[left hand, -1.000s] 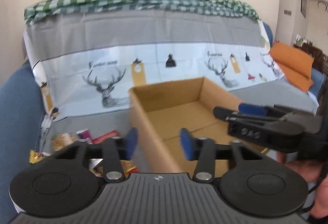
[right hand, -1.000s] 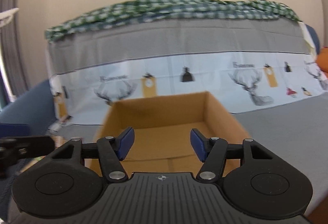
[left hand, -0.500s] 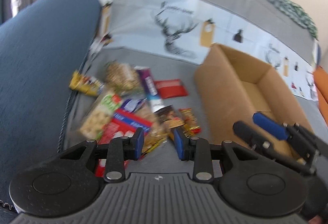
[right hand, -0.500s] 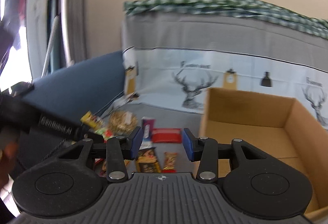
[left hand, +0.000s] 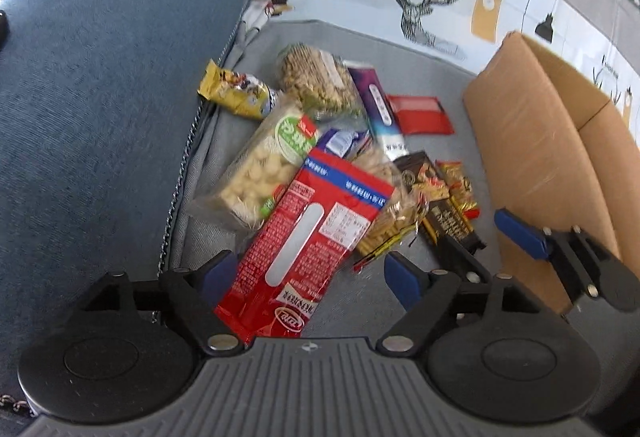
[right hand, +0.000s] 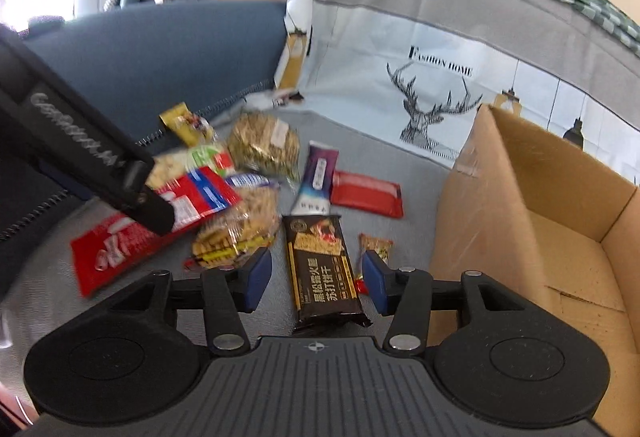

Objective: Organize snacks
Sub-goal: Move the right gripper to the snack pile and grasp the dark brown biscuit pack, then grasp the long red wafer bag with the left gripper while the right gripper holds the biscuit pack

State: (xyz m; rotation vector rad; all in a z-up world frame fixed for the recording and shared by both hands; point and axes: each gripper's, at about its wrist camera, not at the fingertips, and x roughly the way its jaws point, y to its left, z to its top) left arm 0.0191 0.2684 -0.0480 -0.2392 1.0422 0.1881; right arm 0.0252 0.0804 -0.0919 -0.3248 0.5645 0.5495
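— Left wrist view: what does the left gripper (left hand: 306,275) show?

— Its fingers are spread wide above the big red packet (left hand: 308,237), which lies between them; whether they touch it I cannot tell. The snacks lie heaped on the grey sofa seat (left hand: 432,49), near the blue armrest (left hand: 104,85) at its left edge.

— And the right gripper (right hand: 316,277)?

— Spread too, pinching nothing. The black cracker packet (right hand: 324,269) lies flat between its blue pads, with a small orange packet (right hand: 374,247) just beside the right pad.

— Where is the box?

— The cardboard box (right hand: 532,173) stands open on the seat, just right of the heap. A flat red bar (right hand: 366,194) and a purple packet (right hand: 318,177) lie near its left wall.
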